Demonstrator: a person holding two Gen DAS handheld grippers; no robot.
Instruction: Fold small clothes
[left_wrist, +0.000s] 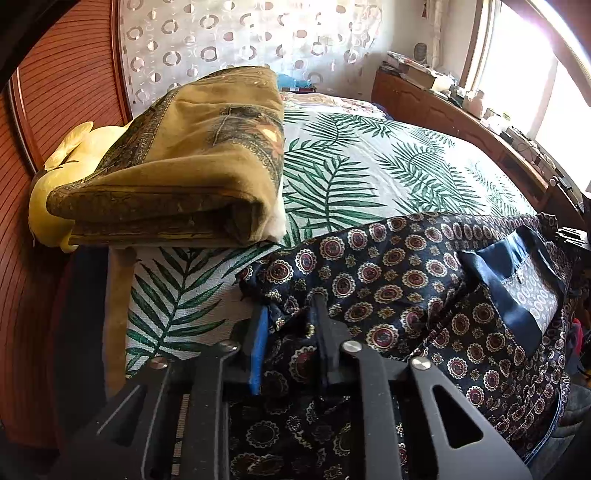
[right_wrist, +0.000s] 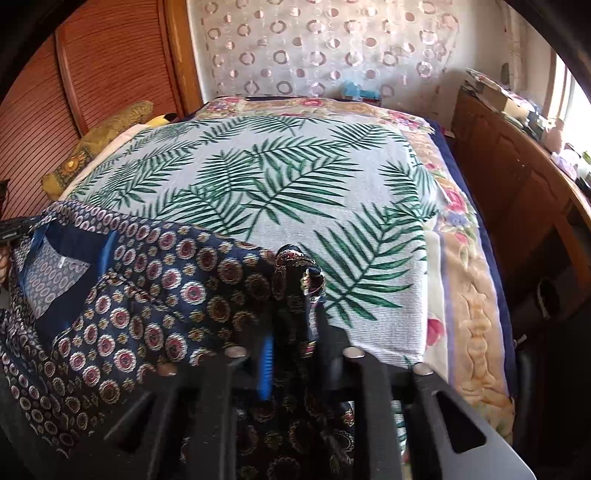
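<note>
Both tools pinch the navy garment's near corners.

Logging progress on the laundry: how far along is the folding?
Done: a mustard cloth lies folded at the bed's edge. In hand: the left tool and right tool each pinch the navy medallion-print garment, spread on the palm-leaf sheet. Left: every fold on it.
</note>
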